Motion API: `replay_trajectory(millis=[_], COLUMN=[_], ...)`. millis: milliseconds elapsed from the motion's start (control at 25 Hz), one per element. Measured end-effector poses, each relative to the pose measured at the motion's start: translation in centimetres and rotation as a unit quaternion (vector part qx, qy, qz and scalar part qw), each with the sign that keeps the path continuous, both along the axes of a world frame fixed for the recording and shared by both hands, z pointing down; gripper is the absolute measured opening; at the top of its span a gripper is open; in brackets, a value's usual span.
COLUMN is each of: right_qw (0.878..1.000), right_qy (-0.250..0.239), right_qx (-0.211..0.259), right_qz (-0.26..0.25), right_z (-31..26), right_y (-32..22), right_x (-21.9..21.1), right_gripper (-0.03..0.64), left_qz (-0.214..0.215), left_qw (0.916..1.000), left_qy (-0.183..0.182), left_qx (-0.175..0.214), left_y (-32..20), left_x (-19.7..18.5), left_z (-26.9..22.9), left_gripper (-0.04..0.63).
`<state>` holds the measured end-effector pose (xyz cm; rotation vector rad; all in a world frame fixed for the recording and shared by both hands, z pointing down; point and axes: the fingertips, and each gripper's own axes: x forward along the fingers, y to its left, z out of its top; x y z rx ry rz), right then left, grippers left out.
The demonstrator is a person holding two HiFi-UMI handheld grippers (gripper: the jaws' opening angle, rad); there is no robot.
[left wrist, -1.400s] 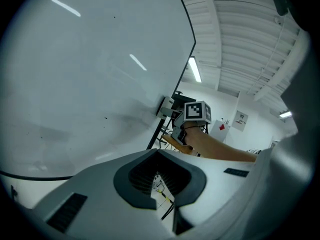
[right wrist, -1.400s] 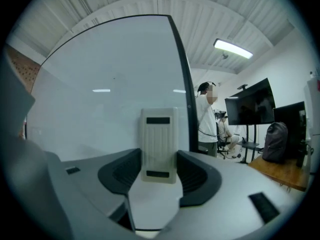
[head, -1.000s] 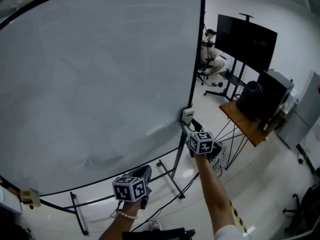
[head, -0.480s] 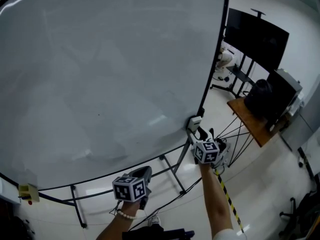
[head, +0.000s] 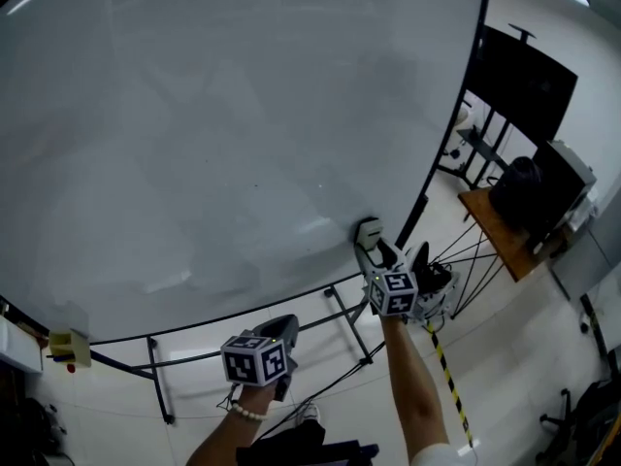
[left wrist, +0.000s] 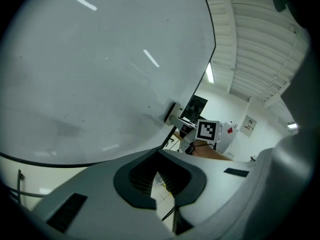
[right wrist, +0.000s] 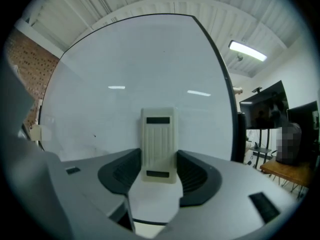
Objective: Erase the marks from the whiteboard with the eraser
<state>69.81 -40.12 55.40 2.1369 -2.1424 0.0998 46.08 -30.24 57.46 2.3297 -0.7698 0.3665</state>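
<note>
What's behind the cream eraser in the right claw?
The big white whiteboard stands right behind the ribbed cream plastic eraser gripped by the right claw. The patch the eraser covers cannot be seen.

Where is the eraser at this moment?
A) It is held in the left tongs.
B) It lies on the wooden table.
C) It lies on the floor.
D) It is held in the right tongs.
D: the right gripper view shows the cream eraser clamped upright in the right tongs, with the whiteboard behind it.
</note>
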Motion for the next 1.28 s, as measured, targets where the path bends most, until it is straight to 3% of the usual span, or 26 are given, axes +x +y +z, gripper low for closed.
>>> replay_trajectory(millis=[480, 680, 1000, 1280], right_qw=[1.0, 0.999, 0.999, 0.999], right_qy=[-0.002, -0.014, -0.029, -0.03], right_qx=[-0.015, -0.01, -0.009, -0.007], right_qz=[-0.009, -0.032, -0.016, -0.012], right_z=[-0.3, -0.2, -0.2, -0.1], right_y=[0.5, -0.8, -0.5, -0.6], right_x=[-19.4, -27.0, -33.7, -40.5], right_gripper=[0.25, 0.25, 0.251, 0.25], left_qz=[-0.058, -0.105, -0.165, -0.169], left_qw=[0.998, 0.9943, 0.9861, 0.9852], left_qy=[0.016, 0.011, 0.02, 0.03], left_qx=[0.016, 0.016, 0.012, 0.0], left_y=[3.9, 5.1, 6.0, 5.4], left_x=[-17.7, -25.6, -34.8, -40.8], left_z=[-0.6, -0.1, -0.5, 0.0], left_gripper=[-0.011, -0.011, -0.011, -0.011])
